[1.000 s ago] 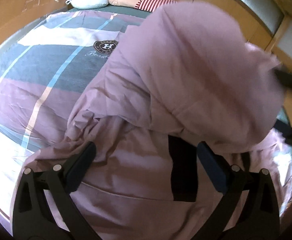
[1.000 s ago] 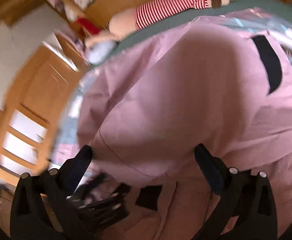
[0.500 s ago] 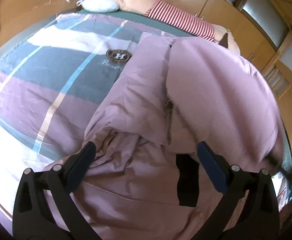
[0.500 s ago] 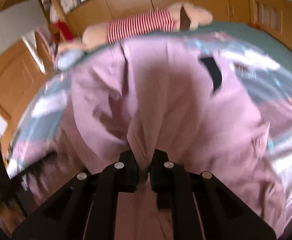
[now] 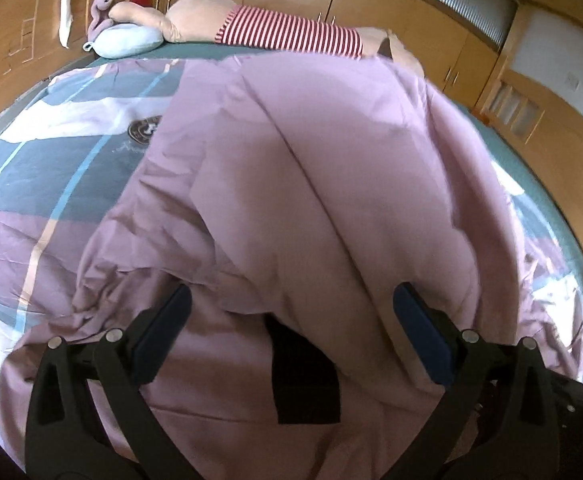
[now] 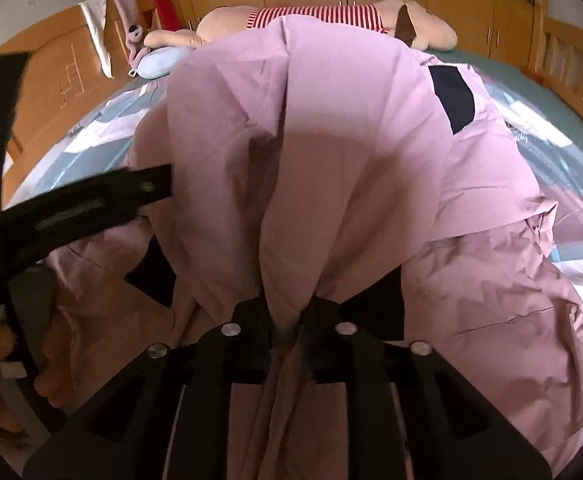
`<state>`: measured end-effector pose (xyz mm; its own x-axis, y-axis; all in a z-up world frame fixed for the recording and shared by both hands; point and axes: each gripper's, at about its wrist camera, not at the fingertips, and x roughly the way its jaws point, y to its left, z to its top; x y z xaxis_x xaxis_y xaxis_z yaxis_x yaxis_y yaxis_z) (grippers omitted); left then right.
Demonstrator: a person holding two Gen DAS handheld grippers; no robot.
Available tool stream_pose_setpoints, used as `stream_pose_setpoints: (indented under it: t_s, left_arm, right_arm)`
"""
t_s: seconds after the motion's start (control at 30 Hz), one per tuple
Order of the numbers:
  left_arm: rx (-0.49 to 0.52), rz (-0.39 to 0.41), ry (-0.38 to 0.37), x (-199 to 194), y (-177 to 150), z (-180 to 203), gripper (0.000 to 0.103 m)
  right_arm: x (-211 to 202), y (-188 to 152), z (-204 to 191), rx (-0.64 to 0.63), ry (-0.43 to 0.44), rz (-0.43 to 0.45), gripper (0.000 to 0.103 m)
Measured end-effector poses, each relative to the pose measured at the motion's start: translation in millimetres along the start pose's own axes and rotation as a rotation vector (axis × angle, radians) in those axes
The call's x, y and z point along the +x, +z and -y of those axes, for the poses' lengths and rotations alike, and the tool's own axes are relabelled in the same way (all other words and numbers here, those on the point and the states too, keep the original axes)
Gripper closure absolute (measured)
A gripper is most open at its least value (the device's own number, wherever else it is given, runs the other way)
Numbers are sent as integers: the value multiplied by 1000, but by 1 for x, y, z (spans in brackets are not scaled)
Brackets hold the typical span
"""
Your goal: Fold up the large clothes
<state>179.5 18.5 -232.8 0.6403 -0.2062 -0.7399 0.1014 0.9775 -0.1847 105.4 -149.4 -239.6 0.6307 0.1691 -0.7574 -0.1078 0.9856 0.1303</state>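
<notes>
Wooden wardrobes line the back of a bedroom, and a bed (image 5: 51, 184) with a blue, white and mauve checked cover fills both views. On it lies the large pink garment (image 5: 299, 184), spread from the centre of the left wrist view down to its bottom edge, with a black patch (image 5: 303, 376) low in the middle.

The left claw (image 5: 291, 332) hangs released over the lower cloth, its blue pads spread wide and nothing between them. The right claw (image 6: 289, 322) is nearly clenched on a gathered pinch of pink fabric at lower centre of its view; its jaws are opening, with the cloth between them and seemingly caught there, though the pads are hidden in the bunch.

As I judge it, the fold is at an early stage. One layer has been lifted and drapes in a hump over the rest, but no flat, squared panel shows yet. Laying that layer down, smoothing the creases at lower right of the right wrist view, and the further folds all remain.

At the far edge of the bed a striped plush toy (image 5: 287, 36) and a pale blue cushion (image 5: 127, 42) lie close to the garment's top. In the right wrist view the other tool crosses the left side, near the cloth.
</notes>
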Motion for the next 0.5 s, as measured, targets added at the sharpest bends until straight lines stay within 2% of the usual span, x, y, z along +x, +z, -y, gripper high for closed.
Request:
stream_pose_setpoints:
  t_s: [0.07,0.1,0.13,0.17,0.2,0.27,0.33,0.4,0.5]
  left_arm:
    - [-24,-72,22,19,-5,-8,2]
    - [-52,-93,-3,25,-5,-15,2]
    - [-69,-92,-23,26,-5,-19,2]
    - [-78,-89,-29,25,-4,-21,2]
    - [-77,-89,-24,25,-3,-20,2]
    - [-58,-80,-4,25,-4,-16,2]
    - [-44,-75,11,26,-6,-14,2]
    - [-34,-72,23,27,-6,-11,2]
    - [-32,-73,25,26,-7,-10,2]
  right_arm:
    - [2,-2,8,40,31,-21,71]
    - [1,-3,13,66,62,-36,67]
    - [0,-2,18,84,93,-56,55]
    - [-3,-2,22,102,93,-69,37]
    - [-7,-1,26,122,101,-74,33]
    - [-22,1,34,155,126,-18,33]
    - [-43,6,39,163,71,115,33]
    - [-58,19,41,158,7,237,42]
    - [-46,44,38,144,29,251,52]
